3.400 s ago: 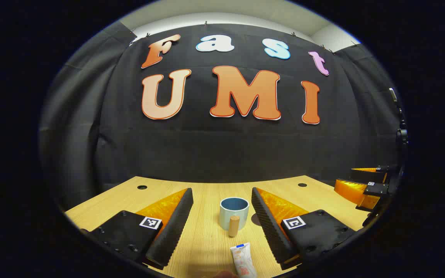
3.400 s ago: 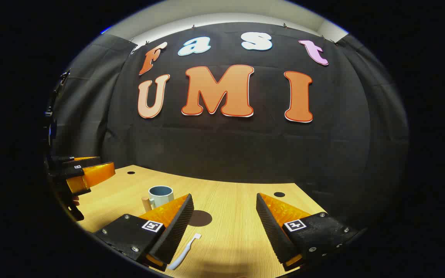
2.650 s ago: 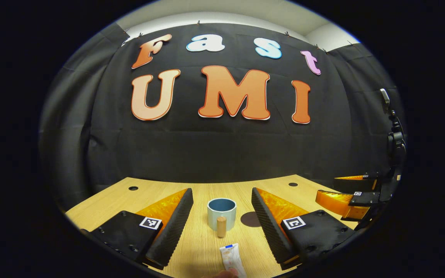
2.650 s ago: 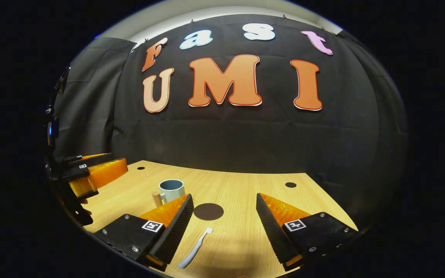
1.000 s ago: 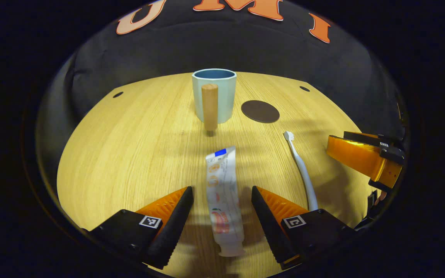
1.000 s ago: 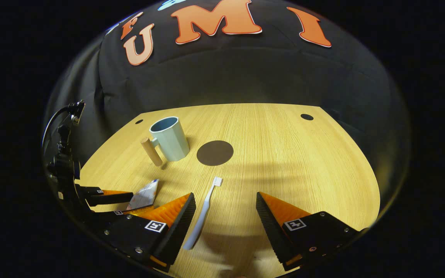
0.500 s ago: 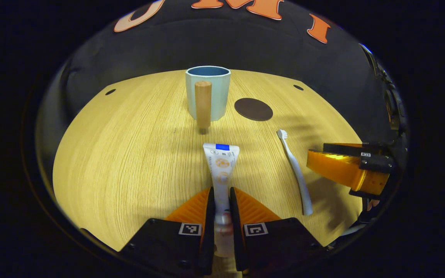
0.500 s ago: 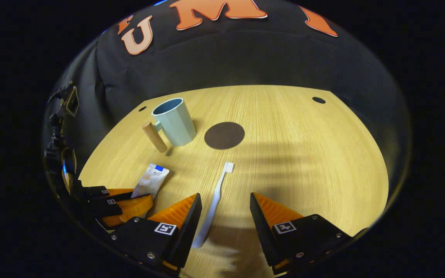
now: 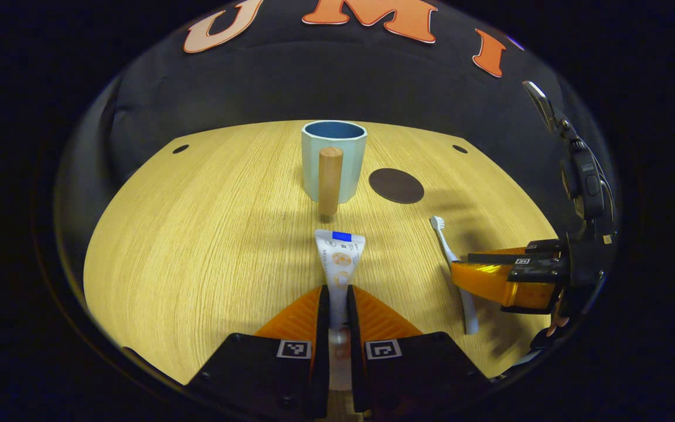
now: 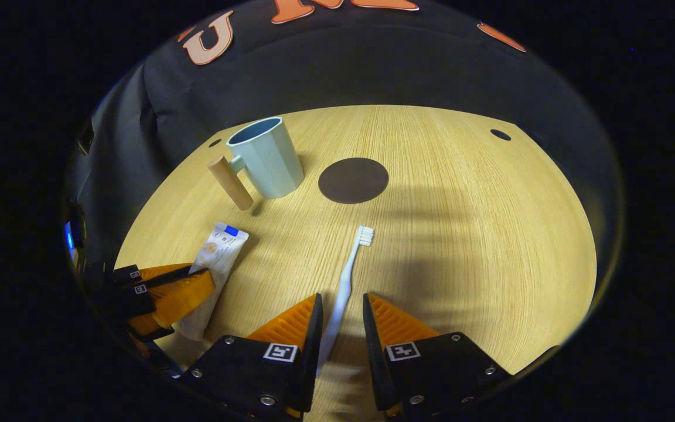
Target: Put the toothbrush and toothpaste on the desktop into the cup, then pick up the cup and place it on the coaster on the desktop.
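While the wooden desktop [image 9: 197,234] spreads across the lower two thirds of both views, the cup [image 9: 334,158] stands upright at upper centre of the left gripper view, its wooden handle [image 9: 330,180] facing me, and at upper left of the right gripper view [image 10: 267,157]. Just right of the cup lies the dark round coaster [image 9: 396,185], bare, also near upper centre of the right gripper view [image 10: 353,180]. My left gripper [image 9: 337,305] sits at bottom centre of its view, fingers pinching the toothpaste [image 9: 337,264]; the tube's long axis runs straight up the frame, flat crimped end toward the cup, cap end between my fingers. My right gripper [image 10: 340,319] sits at bottom centre of its view, fingers drawn close around the toothbrush [image 10: 349,275] handle, though I cannot tell whether they press it. The brush slants up-right, bristles toward the coaster, flat on the desktop.
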{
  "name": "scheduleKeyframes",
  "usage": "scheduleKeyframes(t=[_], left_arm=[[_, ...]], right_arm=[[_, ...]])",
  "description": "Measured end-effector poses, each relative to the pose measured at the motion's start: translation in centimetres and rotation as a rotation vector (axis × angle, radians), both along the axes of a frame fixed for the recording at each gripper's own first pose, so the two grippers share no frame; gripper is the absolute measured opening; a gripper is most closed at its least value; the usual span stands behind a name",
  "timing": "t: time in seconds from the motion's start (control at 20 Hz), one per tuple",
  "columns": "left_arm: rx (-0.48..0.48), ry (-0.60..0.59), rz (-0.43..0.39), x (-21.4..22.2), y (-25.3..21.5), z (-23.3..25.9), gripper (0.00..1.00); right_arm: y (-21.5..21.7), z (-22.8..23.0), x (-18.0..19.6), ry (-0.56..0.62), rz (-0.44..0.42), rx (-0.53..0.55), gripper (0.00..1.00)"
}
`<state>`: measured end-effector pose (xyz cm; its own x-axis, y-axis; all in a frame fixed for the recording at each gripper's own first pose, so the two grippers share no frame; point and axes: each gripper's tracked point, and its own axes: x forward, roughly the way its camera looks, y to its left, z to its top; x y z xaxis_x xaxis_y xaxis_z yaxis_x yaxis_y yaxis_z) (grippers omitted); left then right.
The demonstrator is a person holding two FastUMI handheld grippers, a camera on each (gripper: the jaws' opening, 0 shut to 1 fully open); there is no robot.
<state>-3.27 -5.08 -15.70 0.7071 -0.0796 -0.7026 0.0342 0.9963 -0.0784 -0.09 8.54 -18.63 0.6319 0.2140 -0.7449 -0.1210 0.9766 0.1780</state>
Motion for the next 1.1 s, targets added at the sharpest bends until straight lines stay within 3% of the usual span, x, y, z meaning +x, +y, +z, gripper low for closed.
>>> scheduleKeyframes(t=[0.15,0.2,0.3,0.5,1.1], left_arm=[[-0.030,-0.016,-0.001,0.0,-0.1,0.2,0.18],[-0.034,-0.018,0.002,0.0,-0.1,0.2,0.18],[-0.036,-0.021,0.011,0.0,-0.1,0.4,0.18],[-0.033,-0.044,0.022,0.2,0.1,0.7,0.18],[0.005,-0.270,0.003,3.4,1.1,3.9,0.17]], right_arm=[[-0.2,-0.2,0.5,0.006,-0.012,-0.033,0.36],[-0.1,-0.2,0.7,-0.007,-0.004,-0.048,0.27],[-0.4,-0.1,0.8,-0.020,0.009,-0.072,0.19],[0.2,0.0,1.1,-0.033,0.012,-0.053,0.09],[-0.8,4.4,2.2,-0.207,-0.020,0.012,0.05]])
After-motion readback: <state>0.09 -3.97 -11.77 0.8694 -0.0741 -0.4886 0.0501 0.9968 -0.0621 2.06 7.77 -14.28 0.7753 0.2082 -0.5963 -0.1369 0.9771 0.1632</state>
